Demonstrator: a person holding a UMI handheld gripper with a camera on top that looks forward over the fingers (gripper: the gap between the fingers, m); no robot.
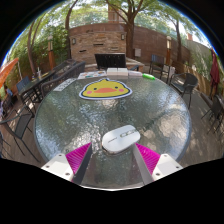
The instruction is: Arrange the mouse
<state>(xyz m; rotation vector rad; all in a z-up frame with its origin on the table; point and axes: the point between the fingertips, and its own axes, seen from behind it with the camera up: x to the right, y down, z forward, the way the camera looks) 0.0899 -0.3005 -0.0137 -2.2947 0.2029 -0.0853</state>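
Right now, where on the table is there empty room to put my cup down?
Bare glass lies either side of the white computer mouse, and between it and the yellow duck mat. It is crowded behind the duck, by the black laptop. The open hand-held gripper sits just short of the mouse.

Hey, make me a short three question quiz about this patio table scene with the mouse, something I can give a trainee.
1. True or false: the fingers are shut on the white computer mouse.
2. Multiple choice: the yellow duck-shaped mat on the round glass table lies A) between the fingers, B) beyond the mouse toward the far side of the table, C) on a chair.
3. Fill in: beyond the duck mat, at the table's far edge, stands an open ______.

Key: 1 false, the fingers are open and the mouse rests on the table just ahead of and between them. 2 B. 3 laptop.
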